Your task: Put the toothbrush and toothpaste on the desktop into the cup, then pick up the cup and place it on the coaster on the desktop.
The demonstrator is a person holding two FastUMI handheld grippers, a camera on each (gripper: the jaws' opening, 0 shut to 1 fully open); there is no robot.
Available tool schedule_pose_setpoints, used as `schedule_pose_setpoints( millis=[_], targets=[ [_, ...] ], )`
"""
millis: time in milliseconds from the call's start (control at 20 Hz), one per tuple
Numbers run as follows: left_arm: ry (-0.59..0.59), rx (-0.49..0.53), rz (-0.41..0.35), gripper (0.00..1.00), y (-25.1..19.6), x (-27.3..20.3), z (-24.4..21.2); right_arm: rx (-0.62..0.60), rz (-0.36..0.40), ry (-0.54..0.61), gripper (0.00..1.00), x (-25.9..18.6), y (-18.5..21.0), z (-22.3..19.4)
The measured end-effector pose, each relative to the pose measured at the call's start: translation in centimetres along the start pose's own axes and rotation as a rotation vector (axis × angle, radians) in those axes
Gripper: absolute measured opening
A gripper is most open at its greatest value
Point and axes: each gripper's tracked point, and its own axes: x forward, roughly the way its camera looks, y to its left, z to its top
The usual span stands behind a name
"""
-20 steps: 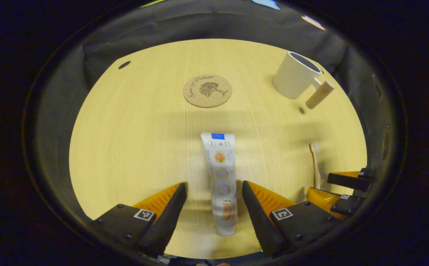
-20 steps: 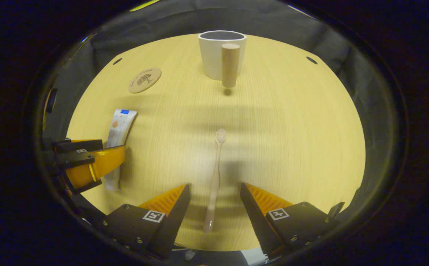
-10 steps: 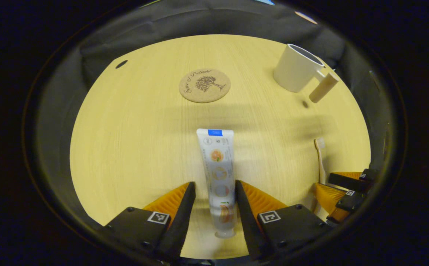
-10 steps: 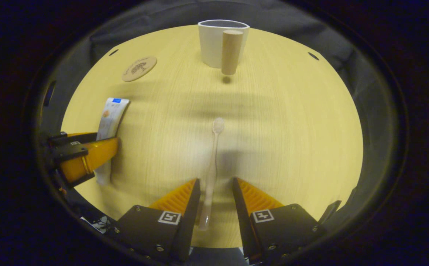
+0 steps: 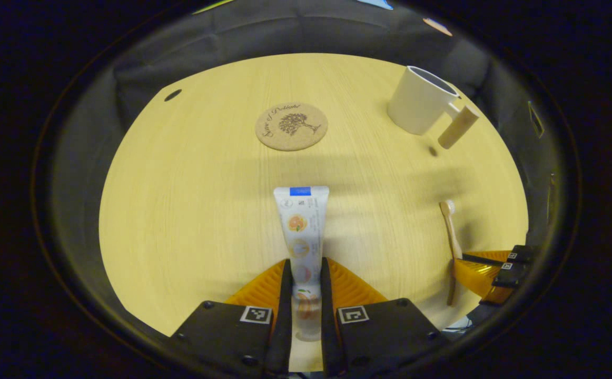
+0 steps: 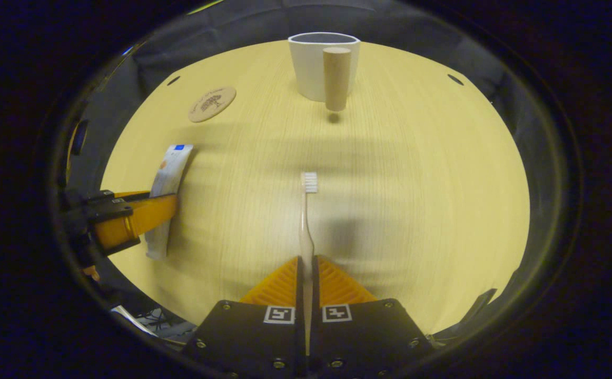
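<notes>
In the left gripper view my left gripper (image 5: 304, 266) is shut on the cap end of the white toothpaste tube (image 5: 299, 226), which points away over the table. My right gripper (image 6: 306, 262) is shut on the handle of the pale toothbrush (image 6: 306, 210), bristle head pointing away, in the right gripper view. The white cup (image 6: 316, 66) with its wooden handle (image 6: 336, 78) stands at the far edge, straight ahead of the right gripper. The round cork coaster (image 5: 291, 126) lies beyond the tube. The toothbrush (image 5: 450, 237) and right gripper (image 5: 487, 273) show at the right of the left gripper view.
The round light wooden tabletop (image 5: 190, 200) is ringed by the booth's black cloth wall. Small dark holes (image 5: 172, 95) sit near its far rim. The left gripper (image 6: 127, 221) with the tube (image 6: 166, 179) shows at the left of the right gripper view.
Both grippers went from open to shut: the left on the toothpaste tube, the right on the toothbrush handle. The toothbrush has turned so its bristles show side-on.
</notes>
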Motion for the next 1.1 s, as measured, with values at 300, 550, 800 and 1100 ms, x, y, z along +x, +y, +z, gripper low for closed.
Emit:
schedule_pose_setpoints(
  millis=[300,550,800,1100],
  targets=[
    [-0.033,-0.002,-0.015,0.25,-0.4,-0.1,0.3,0.007,0.017,-0.055,0.02,-0.3,0.0,0.6],
    [-0.083,-0.009,-0.01,0.25,-0.2,-1.0,1.0,0.012,0.066,-0.137,0.02,-1.9,0.5,1.7],
    [-0.186,-0.03,-0.029,0.25,-1.1,-3.0,3.3,0.012,0.134,-0.283,0.02,-4.8,1.2,4.7],
    [-0.374,-0.02,-0.053,0.25,-3.3,-6.9,8.4,0.006,0.161,-0.493,0.02,-9.4,1.2,10.1]
  ],
)
